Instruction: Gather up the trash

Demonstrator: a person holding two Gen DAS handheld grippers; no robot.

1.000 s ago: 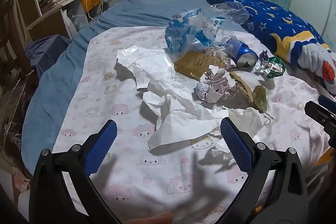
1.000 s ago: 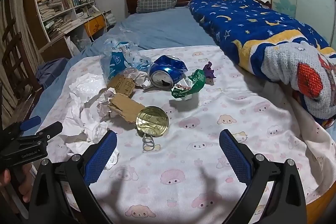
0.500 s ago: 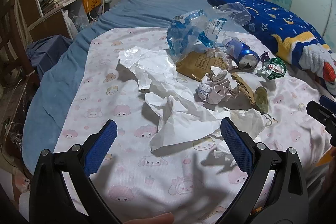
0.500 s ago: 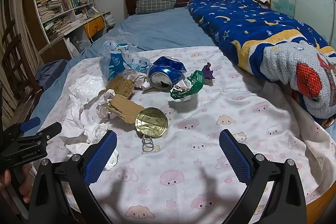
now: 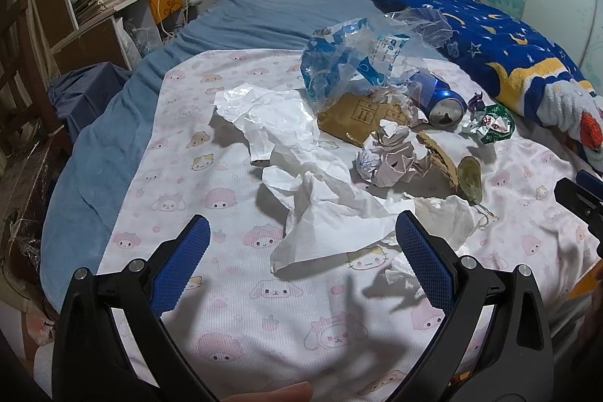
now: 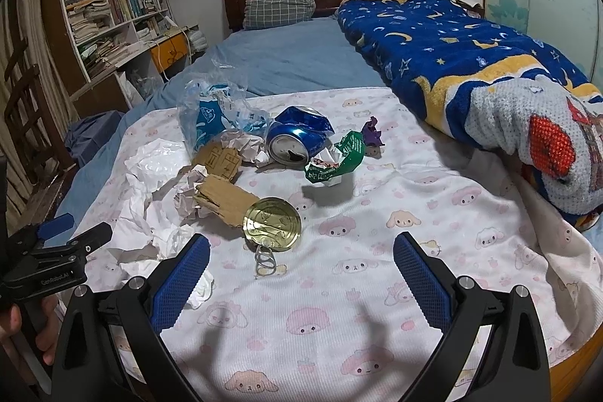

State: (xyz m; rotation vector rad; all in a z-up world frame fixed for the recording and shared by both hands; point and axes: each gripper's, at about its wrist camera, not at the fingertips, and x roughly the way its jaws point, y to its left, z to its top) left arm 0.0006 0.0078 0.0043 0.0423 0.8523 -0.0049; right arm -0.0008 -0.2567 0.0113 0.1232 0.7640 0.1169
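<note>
Trash: crumpled white tissue paper (image 5: 320,213), crushed blue drink can (image 6: 297,138), round gold tin lid (image 6: 272,219), heaped on pink-patterned sheet (image 6: 377,270); left gripper (image 5: 301,251) and right gripper (image 6: 299,259) hover spread wide, empty, presumably ready to pick.

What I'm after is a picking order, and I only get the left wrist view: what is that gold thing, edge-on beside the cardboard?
Observer: A round can lid, face up, touching the end of the cardboard.
Operator: Anything loose near it?
Observer: A pull ring lies on the sheet just in front of it. I cannot tell whether it is attached.
Operator: Are the right tongs free?
Observer: Yes, the right tongs are wide open with nothing between them.
</note>
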